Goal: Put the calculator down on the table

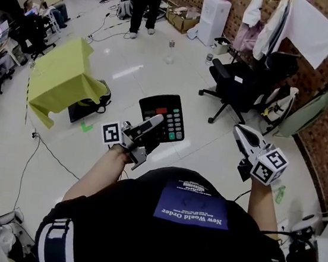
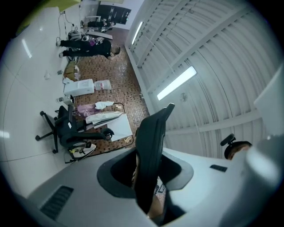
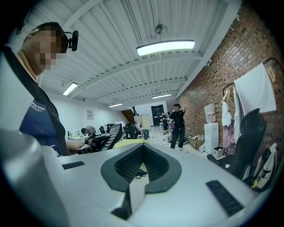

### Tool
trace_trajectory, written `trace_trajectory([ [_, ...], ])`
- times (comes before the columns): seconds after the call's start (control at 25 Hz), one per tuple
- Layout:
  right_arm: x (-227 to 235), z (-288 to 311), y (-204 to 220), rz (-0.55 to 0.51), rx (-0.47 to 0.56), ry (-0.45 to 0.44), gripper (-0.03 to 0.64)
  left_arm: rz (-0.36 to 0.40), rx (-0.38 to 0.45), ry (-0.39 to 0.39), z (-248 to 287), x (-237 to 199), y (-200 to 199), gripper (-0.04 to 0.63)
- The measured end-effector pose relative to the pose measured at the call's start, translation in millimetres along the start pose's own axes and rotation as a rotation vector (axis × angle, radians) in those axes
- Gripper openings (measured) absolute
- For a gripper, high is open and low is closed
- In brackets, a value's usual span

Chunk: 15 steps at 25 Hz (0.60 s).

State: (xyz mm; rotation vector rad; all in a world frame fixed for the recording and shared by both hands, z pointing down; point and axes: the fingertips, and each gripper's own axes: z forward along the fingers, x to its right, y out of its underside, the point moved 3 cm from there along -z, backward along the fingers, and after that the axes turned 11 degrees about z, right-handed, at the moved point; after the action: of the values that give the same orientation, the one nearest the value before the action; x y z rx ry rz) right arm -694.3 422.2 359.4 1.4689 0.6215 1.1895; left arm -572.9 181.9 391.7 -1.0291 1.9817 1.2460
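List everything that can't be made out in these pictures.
- Calculator keys and display: too small to read in the head view. The left gripper is clamped on it, and that gripper's view shows only its dark edge.
- Whatever stands under the yellow cloth: fully covered in the head view.
- Floor at the person's feet: hidden by the torso in the head view.
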Motion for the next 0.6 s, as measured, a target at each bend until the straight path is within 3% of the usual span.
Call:
trace_trajectory([
  [0.24, 28, 74, -13, 0.014, -0.018, -0.008, -0.012, 0.012, 0.001, -0.016, 6, -46, -70, 0.124],
  [0.44, 84, 119, -16, 0.033, -0.058, -0.054, -0.012, 0.008, 0.043, -0.056, 21, -90, -93, 0.124],
  [0.6, 145, 165, -39, 0.014, -0.075, -0.144, -0.014, 0.054, 0.116, -0.107, 48, -129, -121, 0.124],
])
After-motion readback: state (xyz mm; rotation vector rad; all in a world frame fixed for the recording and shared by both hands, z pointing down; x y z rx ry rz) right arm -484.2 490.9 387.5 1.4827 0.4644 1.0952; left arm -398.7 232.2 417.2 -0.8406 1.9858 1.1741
